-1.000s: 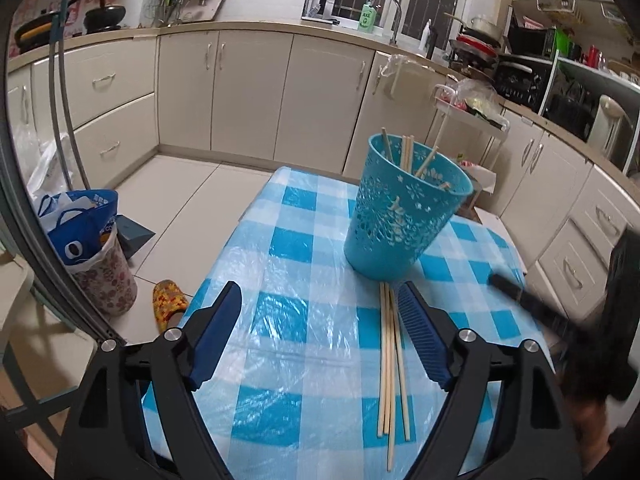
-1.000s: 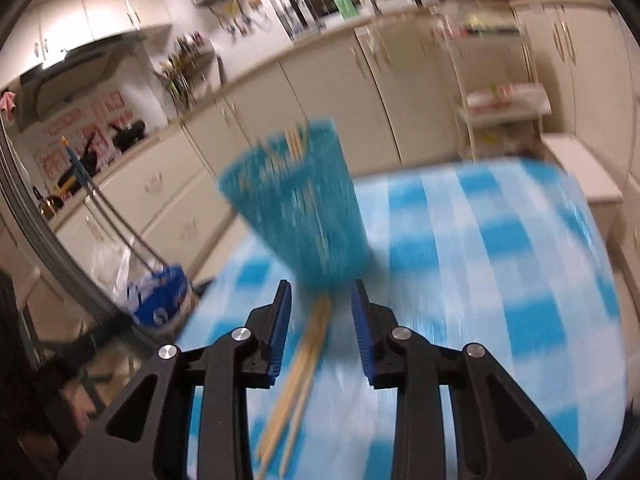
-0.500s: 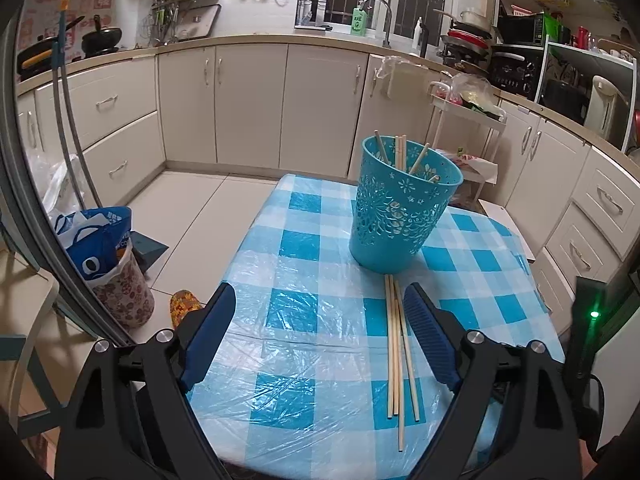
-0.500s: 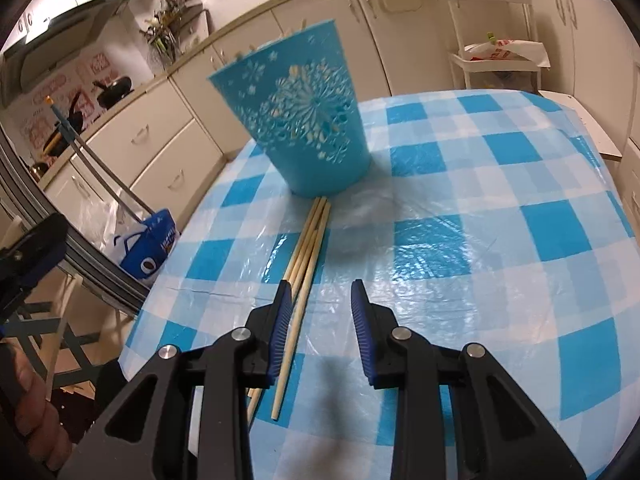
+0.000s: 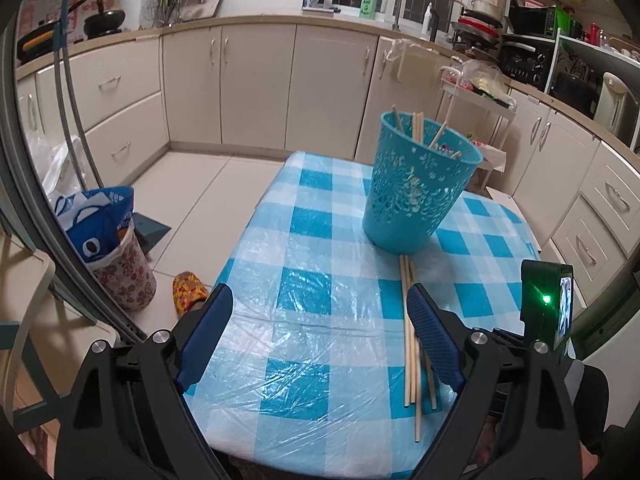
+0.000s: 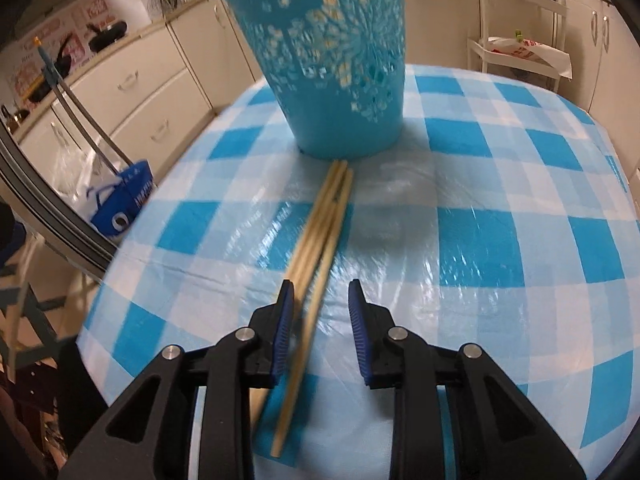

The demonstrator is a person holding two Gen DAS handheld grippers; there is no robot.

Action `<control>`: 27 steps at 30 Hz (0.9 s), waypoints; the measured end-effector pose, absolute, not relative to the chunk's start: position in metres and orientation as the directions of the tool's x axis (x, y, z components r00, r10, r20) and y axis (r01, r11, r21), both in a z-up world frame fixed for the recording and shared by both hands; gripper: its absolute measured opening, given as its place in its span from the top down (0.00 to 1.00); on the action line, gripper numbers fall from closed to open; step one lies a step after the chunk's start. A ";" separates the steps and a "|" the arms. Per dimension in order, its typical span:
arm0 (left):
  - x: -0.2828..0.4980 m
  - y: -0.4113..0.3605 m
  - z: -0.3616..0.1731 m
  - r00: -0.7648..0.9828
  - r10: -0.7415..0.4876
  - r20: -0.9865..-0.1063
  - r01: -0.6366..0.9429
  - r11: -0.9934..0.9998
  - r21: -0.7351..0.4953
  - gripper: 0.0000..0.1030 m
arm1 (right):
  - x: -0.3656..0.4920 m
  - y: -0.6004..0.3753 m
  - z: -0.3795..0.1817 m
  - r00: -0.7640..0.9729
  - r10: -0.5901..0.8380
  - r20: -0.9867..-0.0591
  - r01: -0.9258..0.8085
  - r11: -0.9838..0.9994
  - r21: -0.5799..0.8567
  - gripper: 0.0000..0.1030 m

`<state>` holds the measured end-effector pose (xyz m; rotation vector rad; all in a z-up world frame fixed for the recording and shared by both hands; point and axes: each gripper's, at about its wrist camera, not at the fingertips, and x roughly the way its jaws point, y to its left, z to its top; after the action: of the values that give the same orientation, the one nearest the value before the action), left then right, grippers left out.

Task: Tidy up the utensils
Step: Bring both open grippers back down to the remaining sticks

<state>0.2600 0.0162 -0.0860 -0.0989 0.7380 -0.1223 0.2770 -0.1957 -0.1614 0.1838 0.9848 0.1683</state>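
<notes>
A teal perforated basket (image 5: pixel 416 184) stands on the blue checked table (image 5: pixel 312 292) with several chopsticks upright in it. Several loose wooden chopsticks (image 5: pixel 410 332) lie flat in front of it, pointing at its base. My left gripper (image 5: pixel 320 320) is wide open and empty, held over the table's near edge; its right finger is beside the loose chopsticks. My right gripper (image 6: pixel 320 312) is open, low over the near ends of the loose chopsticks (image 6: pixel 320 232), with one stick running between its jaws. The basket (image 6: pixel 328 56) is just beyond.
The table's left edge drops to the tiled floor, where a blue bag in a bin (image 5: pixel 104 232) and a slipper (image 5: pixel 188 292) lie. Kitchen cabinets (image 5: pixel 256 84) run behind. My right gripper's body (image 5: pixel 546 304) shows at the left view's right edge.
My right gripper has moved forward and down toward the loose chopsticks, which now lie between its fingers. My left gripper has pulled back and risen slightly, staying wide open.
</notes>
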 end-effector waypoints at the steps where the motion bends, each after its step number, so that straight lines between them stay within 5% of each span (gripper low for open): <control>1: 0.261 0.016 -0.089 0.727 -0.146 -0.671 0.075 0.988 -0.133 0.18 | 0.276 -0.196 -0.162 0.542 0.215 -0.812 -0.064 0.974 0.215 0.78; 18: 0.307 -0.043 -0.137 0.621 -0.174 -0.764 0.196 0.979 -0.063 0.18 | 0.274 -0.215 -0.162 0.564 0.114 -0.818 -0.079 0.993 0.084 0.79; 27: 0.355 -0.089 -0.174 0.563 -0.123 -0.818 0.260 0.965 0.033 0.22 | 0.257 -0.244 -0.162 0.573 0.149 -0.806 -0.073 0.989 0.131 0.79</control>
<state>0.3548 -0.0890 -0.1743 0.1563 0.9477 -0.2265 0.2570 -0.2438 -0.1619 0.0865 0.9519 0.1303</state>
